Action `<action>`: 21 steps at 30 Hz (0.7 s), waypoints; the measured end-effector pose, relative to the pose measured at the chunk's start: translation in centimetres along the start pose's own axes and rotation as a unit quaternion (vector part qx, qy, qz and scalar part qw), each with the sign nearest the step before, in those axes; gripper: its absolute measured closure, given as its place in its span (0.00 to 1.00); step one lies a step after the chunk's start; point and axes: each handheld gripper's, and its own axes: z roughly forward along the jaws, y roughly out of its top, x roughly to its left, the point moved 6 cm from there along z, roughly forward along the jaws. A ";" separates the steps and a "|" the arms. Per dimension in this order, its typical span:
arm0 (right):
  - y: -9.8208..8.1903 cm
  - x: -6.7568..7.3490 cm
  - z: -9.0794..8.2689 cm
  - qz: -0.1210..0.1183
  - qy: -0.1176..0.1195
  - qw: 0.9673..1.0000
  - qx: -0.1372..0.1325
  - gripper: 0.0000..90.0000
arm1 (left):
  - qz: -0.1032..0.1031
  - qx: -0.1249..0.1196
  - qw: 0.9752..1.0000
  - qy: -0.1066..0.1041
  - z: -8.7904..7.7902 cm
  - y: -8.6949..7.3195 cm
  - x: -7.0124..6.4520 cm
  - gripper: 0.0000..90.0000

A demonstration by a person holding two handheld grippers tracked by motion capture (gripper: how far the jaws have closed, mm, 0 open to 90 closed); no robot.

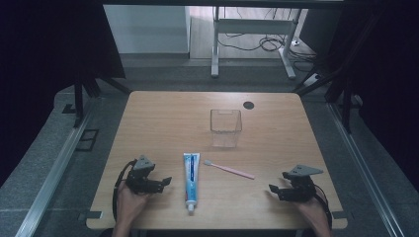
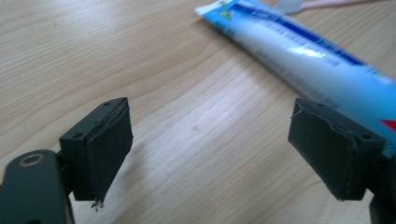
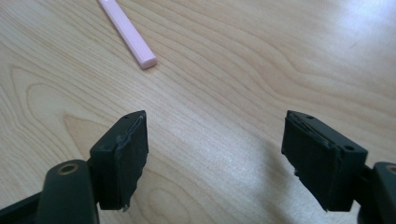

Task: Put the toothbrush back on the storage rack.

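Wooden table (image 1: 158, 118) under dim light, seen from the high view. At centre stands an empty clear plastic cup (image 1: 226, 127); below it lie a blue-and-white toothpaste tube (image 1: 191, 180) and a pink toothbrush (image 1: 229, 169). The left gripper (image 1: 165, 181) (lower left) and right gripper (image 1: 274, 191) (lower right) rest with jaws apart, holding nothing. Judged from this layout, nothing has yet been grasped; all handling remains.

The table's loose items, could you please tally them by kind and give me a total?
Toothpaste tube: 1
Pink toothbrush: 1
Clear plastic cup: 1
Total: 3, all lying or standing on the wooden table, between and beyond the open left gripper and open right gripper.
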 end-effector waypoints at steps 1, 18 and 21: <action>0.0 0.0 0.0 -0.004 -0.002 1.000 -0.001 0.24 | -0.001 0.003 1.000 0.001 0.1 -0.1 0.1 0.15; -0.1 0.1 0.0 -0.024 -0.002 1.000 -0.001 0.20 | 0.002 -0.020 1.000 -0.020 0.2 0.3 0.1 0.15; -0.1 0.1 0.0 -0.026 -0.003 1.000 0.000 0.20 | 0.002 -0.008 1.000 -0.014 0.3 0.1 0.0 0.15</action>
